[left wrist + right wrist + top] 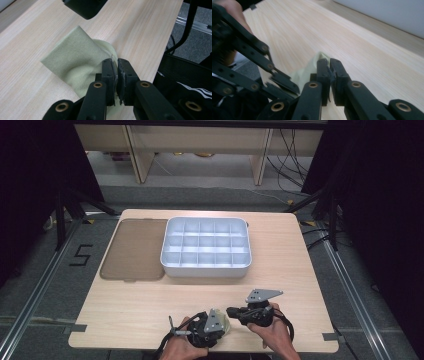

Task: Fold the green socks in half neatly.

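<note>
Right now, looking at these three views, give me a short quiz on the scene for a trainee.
1. True or false: the left gripper is shut on the pale green cloth.
2. Where does the brown lid lie? A) on top of the tray B) flat on the table, left of the tray C) on the floor
3. Fill in: the compartments of the white divided tray are ____.

Key:
1. True; the right gripper pinches the same cloth.
2. B
3. Empty
</note>
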Motion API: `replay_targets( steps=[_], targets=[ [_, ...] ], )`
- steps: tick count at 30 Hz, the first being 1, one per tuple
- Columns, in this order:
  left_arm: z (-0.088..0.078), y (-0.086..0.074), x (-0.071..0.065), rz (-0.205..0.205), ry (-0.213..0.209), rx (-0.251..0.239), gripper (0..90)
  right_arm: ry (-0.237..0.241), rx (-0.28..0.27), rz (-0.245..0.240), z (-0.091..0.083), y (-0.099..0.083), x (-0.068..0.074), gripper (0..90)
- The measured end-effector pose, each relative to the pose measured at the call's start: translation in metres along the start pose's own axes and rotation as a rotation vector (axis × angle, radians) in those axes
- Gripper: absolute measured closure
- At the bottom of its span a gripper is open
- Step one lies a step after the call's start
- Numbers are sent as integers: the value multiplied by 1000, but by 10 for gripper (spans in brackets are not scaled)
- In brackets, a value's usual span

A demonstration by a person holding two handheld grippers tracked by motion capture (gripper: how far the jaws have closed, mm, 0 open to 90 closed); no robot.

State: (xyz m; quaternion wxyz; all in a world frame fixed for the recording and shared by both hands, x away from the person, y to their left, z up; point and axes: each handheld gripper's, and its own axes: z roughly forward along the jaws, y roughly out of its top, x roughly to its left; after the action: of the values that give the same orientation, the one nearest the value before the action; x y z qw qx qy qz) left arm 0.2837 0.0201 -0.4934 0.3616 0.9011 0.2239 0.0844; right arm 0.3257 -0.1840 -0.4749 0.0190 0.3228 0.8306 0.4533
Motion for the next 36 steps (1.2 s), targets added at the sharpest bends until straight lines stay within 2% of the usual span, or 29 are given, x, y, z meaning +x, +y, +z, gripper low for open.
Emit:
replay_targets(
  steps=[1, 2, 3, 4, 5, 6, 7, 9, 12, 14, 15, 16, 18, 19, 20, 21, 22, 25, 26, 28, 29, 30, 32, 34, 35, 36],
  targets=[
    [0, 0, 0, 1, 1, 0, 835, 9, 5, 6, 0, 2, 2, 868],
    [1, -1, -1, -21, 7, -7, 835, 27, 11, 17, 2, 3, 5, 868],
    [1, -1, -1, -16, 5, -8, 834, 39, 3, -10, 4, 4, 4, 869],
    [1, 0, 0, -8, 0, -8, 833, 49, 19, 10, 6, 5, 8, 868],
    [1, 0, -1, -24, 2, -2, 832, 39, 19, -3, 9, 6, 8, 869],
    [1, 0, -1, -12, -4, 0, 832, 48, 28, -18, 13, 7, 8, 870],
    [1, -1, -2, -26, -5, -4, 832, 54, 31, -29, 17, 8, 8, 872],
    [1, -1, -1, -14, -3, -3, 831, 71, 56, -20, 25, 8, 8, 874],
    [1, -1, 0, -10, -2, -9, 824, -9, 127, -78, 32, 4, 5, 883],
    [1, -1, 1, -9, -7, -3, 812, -14, 147, -61, 34, 0, 0, 887],
    [1, -1, 0, -49, -16, -7, 795, -14, 146, -51, 35, -1, -1, 888],
    [0, -1, 2, -27, -24, -11, 781, -20, 144, -61, 35, -1, -2, 887],
    [-2, -1, 1, -66, -41, -29, 760, -23, 145, -63, 35, -1, -1, 887],
    [-5, 0, 4, -56, -43, -26, 742, -23, 145, -59, 35, -1, 0, 887],
    [-8, -1, 4, -93, -61, -47, 726, -25, 146, -58, 35, -1, 0, 887],
    [-12, -1, 7, -107, -72, -63, 713, -25, 146, -60, 34, -1, -1, 887],
    [-16, -1, 7, -146, -71, -93, 701, -24, 144, -65, 34, -1, -1, 887],
    [-26, -2, 12, -170, -46, -119, 724, -28, 144, -64, 35, -1, -1, 887],
    [-28, -3, 13, -166, -57, -116, 743, -25, 144, -65, 34, -1, -1, 887],
    [-25, -4, 11, -194, -53, -129, 793, -26, 147, -58, 34, -1, 0, 887],
    [-24, -5, 12, -158, -61, -103, 814, -27, 145, -63, 34, -1, -1, 887],
    [-20, -5, 10, -157, -62, -83, 831, -25, 145, -66, 34, -1, -1, 887],
    [-12, -7, 7, -119, -64, -35, 858, -35, 143, -64, 34, -1, 0, 887],
    [-7, -8, 8, -102, -58, -12, 866, -33, 151, -70, 33, -1, 0, 887],
    [-6, -9, 7, -121, -57, -12, 875, -32, 150, -72, 33, -1, 0, 887],
    [-6, -10, 10, -99, -53, -9, 880, -30, 150, -69, 33, -2, 1, 887]
  ],
)
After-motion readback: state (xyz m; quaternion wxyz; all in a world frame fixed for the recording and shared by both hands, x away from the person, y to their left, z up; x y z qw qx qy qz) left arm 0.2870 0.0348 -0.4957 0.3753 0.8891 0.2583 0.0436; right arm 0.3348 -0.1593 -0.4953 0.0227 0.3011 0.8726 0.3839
